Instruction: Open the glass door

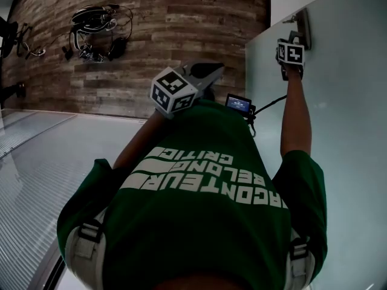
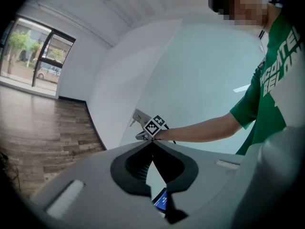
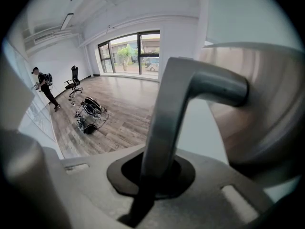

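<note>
Head view, near to far: person's green T-shirt (image 1: 205,204) fills the foreground and blocks the floor beneath. Left gripper (image 1: 208,71), in front of chest, jaws closed together w/ nothing between, well apart from the door. Small lit screen (image 1: 238,103) just beside it. Right gripper (image 1: 294,44), arm outstretched, clamped on the metal lever handle (image 3: 190,87) of the glass door (image 1: 338,138), at right. Beyond: wood floor (image 1: 181,23) w/ tangled cable gear (image 1: 97,29); far end: office chair (image 3: 74,82), person w/ backpack (image 3: 44,86), windows (image 3: 136,51)
</note>
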A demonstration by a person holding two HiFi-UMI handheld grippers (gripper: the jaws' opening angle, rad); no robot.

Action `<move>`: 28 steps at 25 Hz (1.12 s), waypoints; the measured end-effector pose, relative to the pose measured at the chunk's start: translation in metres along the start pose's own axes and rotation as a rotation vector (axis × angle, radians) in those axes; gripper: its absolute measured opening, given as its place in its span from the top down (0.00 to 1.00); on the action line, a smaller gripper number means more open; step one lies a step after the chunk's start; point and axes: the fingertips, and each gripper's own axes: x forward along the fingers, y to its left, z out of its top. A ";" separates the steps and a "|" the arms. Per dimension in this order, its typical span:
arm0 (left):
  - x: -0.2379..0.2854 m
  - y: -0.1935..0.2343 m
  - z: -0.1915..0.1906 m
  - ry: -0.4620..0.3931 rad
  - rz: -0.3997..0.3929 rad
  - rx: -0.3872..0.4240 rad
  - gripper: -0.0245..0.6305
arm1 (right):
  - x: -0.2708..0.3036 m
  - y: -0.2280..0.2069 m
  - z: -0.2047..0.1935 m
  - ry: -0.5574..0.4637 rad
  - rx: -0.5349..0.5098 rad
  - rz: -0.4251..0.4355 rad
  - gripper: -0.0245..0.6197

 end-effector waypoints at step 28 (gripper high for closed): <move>0.007 0.022 0.007 0.015 -0.056 0.020 0.94 | -0.015 -0.058 -0.034 -0.007 0.084 -0.067 0.98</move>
